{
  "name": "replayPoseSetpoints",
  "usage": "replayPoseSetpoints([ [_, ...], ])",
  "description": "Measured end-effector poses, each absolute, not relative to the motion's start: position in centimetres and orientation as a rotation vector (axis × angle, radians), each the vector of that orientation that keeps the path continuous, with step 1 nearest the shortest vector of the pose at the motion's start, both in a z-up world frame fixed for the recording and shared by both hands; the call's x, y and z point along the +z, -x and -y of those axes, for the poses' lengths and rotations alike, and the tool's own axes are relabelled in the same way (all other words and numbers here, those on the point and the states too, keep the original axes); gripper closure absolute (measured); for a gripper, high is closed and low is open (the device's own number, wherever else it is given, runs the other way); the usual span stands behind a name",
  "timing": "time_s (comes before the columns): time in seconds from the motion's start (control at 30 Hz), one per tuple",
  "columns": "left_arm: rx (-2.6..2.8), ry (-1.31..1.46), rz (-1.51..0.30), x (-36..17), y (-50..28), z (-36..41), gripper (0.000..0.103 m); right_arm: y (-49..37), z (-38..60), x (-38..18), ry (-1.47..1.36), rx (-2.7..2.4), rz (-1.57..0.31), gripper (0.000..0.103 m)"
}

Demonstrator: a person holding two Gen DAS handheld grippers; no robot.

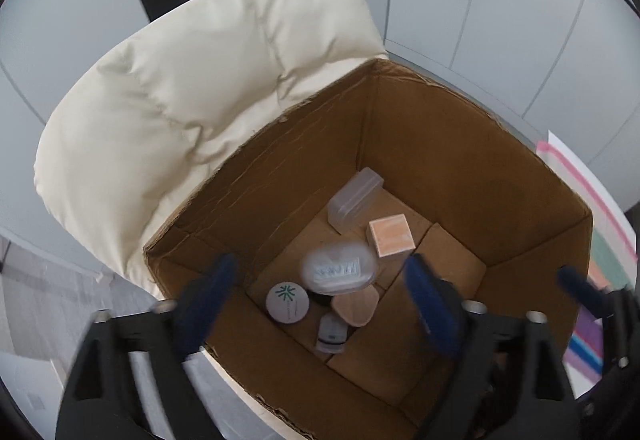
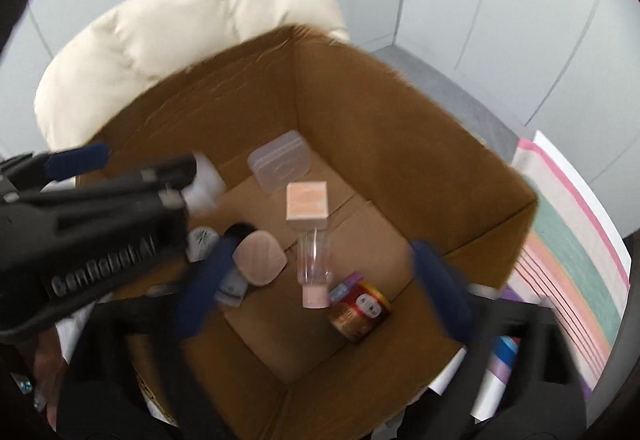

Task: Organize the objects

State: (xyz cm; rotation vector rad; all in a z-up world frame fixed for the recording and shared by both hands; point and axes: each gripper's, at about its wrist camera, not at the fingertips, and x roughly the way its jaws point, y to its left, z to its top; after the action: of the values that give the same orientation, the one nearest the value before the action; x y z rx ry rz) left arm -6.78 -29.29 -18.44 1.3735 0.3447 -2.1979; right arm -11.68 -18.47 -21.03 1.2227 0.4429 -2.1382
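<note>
An open cardboard box (image 1: 460,160) holds a clear plastic case (image 1: 354,200), a peach cube box (image 1: 391,238), a round white tin with a green logo (image 1: 287,303) and a peach compact (image 1: 355,304). My left gripper (image 1: 320,292) hangs open over the box. A blurred white oval pouch (image 1: 338,272) shows between its blue fingers, free of both pads. My right gripper (image 2: 320,280) is open above the same box (image 2: 400,144). A clear bottle with a pink cap (image 2: 314,268) is blurred between its fingers and touches neither. A red and gold can (image 2: 358,314) lies beside the bottle.
A cream padded chair back (image 1: 200,100) rises behind the box. A striped pastel cloth (image 2: 568,252) lies to the right of the box. The left gripper's blue finger (image 2: 78,158) crosses the right wrist view at the left. Pale wall panels stand behind.
</note>
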Motion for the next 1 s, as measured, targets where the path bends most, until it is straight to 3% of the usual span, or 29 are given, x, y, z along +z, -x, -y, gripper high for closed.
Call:
replayPoseSetpoints([
  [0.33, -2.303, -1.414, -0.290, -15.6, 7.3, 27.4, 0.009, 12.8, 14.1, -18.3, -1.359, -2.313, -0.403, 0.003],
  [0.5, -2.370, -1.505, -0.339, -11.7, 7.0, 25.9, 0.009, 12.3, 8.6, -14.1, -1.409, -2.384, -0.185, 0.003],
  [0.7, -2.435, -1.581, -0.156, -6.4, 5.2, 20.9, 0.001, 9.0, 0.5, -6.7, -1.439, -2.531, 0.087, 0.003],
  [1.0, -2.487, -1.653, 0.069, -1.5, 0.9, 13.4, 0.001, 3.8, -5.9, -2.0, -1.595, -2.640, 0.100, 0.003],
])
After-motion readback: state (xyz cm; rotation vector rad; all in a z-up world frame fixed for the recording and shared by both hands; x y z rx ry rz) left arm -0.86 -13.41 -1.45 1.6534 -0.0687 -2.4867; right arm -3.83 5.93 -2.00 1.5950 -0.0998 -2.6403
